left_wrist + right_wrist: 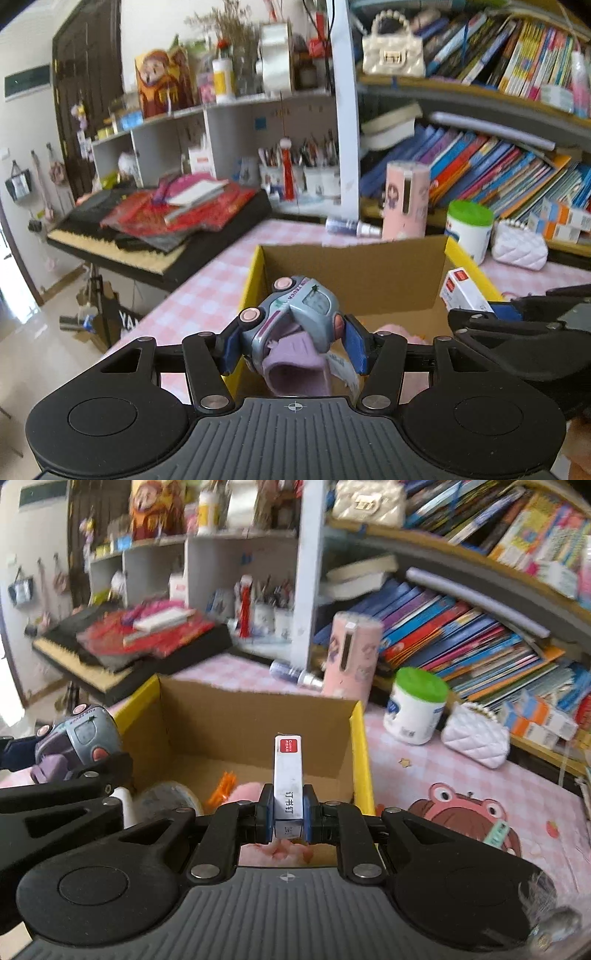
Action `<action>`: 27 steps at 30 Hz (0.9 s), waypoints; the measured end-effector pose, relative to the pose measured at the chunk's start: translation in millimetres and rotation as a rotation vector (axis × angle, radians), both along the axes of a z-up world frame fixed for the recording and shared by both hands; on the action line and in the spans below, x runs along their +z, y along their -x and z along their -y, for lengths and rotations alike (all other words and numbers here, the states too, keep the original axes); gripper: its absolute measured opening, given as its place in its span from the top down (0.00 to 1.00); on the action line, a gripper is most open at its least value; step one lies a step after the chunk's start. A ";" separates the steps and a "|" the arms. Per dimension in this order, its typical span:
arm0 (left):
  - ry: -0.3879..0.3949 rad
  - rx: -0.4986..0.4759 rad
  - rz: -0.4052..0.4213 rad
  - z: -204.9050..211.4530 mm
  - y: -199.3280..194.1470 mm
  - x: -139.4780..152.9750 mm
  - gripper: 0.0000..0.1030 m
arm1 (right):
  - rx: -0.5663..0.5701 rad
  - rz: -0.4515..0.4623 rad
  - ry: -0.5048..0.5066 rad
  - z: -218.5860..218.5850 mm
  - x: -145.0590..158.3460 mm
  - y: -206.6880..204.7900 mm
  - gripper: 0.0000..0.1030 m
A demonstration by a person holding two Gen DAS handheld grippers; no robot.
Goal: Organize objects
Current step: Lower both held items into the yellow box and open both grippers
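Note:
My left gripper (293, 349) is shut on a grey-blue toy car (295, 314) with pink wheels, held tilted over the near left edge of an open cardboard box (354, 273). My right gripper (288, 814) is shut on a small white staple box (288, 775) with a red label, held upright over the same cardboard box (258, 723). The toy car also shows at the left of the right wrist view (79, 738), and the staple box at the right of the left wrist view (463, 291). Inside the box lie a pink soft item (245, 790), an orange piece (221, 786) and a tape roll (166, 797).
The box stands on a pink checked tablecloth (443, 775). Behind it stand a pink cylinder (406, 199), a green-lidded white tub (469, 229), a white quilted purse (519, 247) and a small spray bottle (351, 226). Bookshelves (480, 166) fill the right; a piled keyboard (159, 221) is left.

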State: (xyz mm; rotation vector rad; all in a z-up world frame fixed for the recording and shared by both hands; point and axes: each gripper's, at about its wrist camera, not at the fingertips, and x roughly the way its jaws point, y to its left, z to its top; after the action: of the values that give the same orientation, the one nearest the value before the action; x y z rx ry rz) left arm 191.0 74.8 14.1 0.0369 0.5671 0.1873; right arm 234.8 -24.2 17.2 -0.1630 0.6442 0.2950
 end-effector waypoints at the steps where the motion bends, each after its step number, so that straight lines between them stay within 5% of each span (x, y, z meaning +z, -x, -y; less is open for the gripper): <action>1: 0.002 -0.001 -0.014 0.1 -3.9 -3.2 0.50 | 0.011 -0.015 0.007 -1.2 -3.3 -5.9 0.86; 11: 0.009 0.003 -0.078 2.6 -25.1 -21.8 0.52 | 0.079 -0.139 0.024 -2.9 -31.6 -38.1 0.86; 27: 0.050 0.016 -0.097 -3.4 -13.1 -27.7 0.47 | 0.119 -0.119 0.062 -9.5 -37.0 -37.8 0.79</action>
State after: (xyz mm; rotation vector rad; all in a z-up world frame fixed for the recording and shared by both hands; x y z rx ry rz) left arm 204.1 78.3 -13.6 -0.0070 0.6691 0.1873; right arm 272.6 -14.7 -19.8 -0.2446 0.7631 0.4016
